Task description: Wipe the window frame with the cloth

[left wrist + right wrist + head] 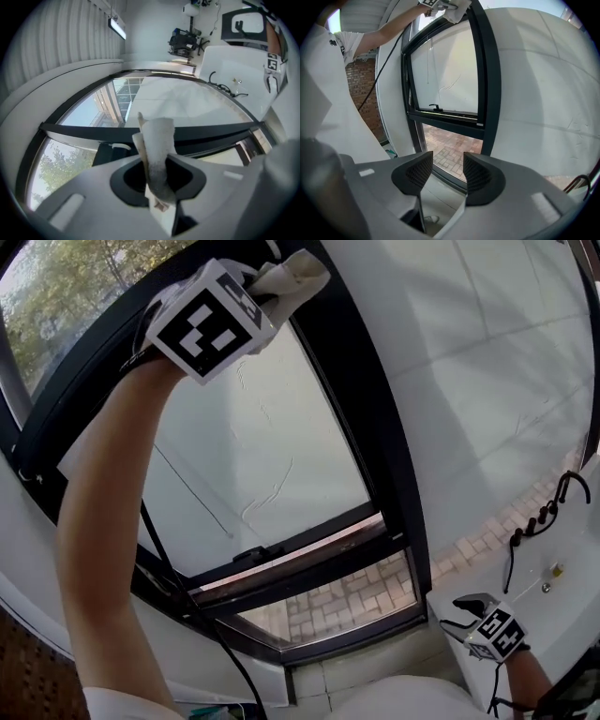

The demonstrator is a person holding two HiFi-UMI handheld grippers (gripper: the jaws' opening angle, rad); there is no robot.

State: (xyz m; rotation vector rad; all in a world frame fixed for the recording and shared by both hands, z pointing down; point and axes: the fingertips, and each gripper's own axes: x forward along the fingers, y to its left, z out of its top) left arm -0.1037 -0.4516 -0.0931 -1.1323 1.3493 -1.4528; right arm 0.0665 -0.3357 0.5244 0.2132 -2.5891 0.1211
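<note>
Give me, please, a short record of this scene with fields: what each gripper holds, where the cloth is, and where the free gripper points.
left gripper: shut on the cloth, arm raised high
cloth position: at the top of the dark window frame, by its vertical bar
right gripper: open, nothing between the jaws, held low
right gripper aim: toward the lower pane, brick paving visible outside

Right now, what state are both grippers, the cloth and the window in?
Left gripper: fingers shut on the cloth, raised high.
Crumpled white cloth: clamped, against the frame's upright near its top.
Black metal window frame: cloth at its upright.
Right gripper: fingers apart, empty, held low.
Glass window sash: looks slightly ajar at the bottom.
</note>
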